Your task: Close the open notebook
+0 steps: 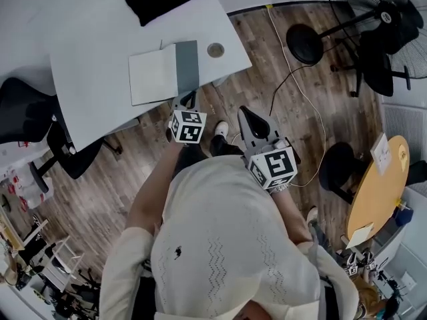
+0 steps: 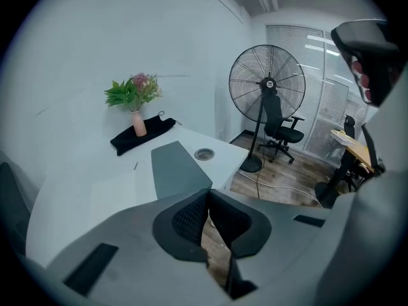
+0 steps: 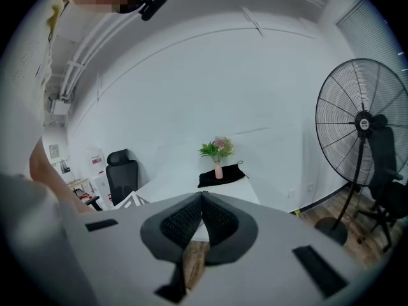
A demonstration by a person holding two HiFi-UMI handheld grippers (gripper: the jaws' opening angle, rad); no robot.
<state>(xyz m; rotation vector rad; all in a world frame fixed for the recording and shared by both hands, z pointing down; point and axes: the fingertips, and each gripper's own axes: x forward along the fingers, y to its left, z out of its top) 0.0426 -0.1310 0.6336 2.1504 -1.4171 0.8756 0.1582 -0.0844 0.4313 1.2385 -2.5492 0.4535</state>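
One flat, rectangular notebook [image 1: 154, 77] lies open.

The bench [image 1: 87, 65] is a plain pale grey-white. The notebook [image 1: 163, 73] on it has a white left half and a slate-grey right half. At the bench's far edge a black cloth [image 1: 167, 0] carries a pink vase [image 2: 139, 125] of green leaves and pink blooms. The floor [image 1: 267, 72] is brown wood-grain planking. The left tool [image 2: 207, 195] and right tool [image 3: 202, 197] are grey with black dimpled pads. Their marker cubes [image 1: 188, 127] bear black-and-white squares. The sweater [image 1: 227, 245] is cream with a zigzag knit.
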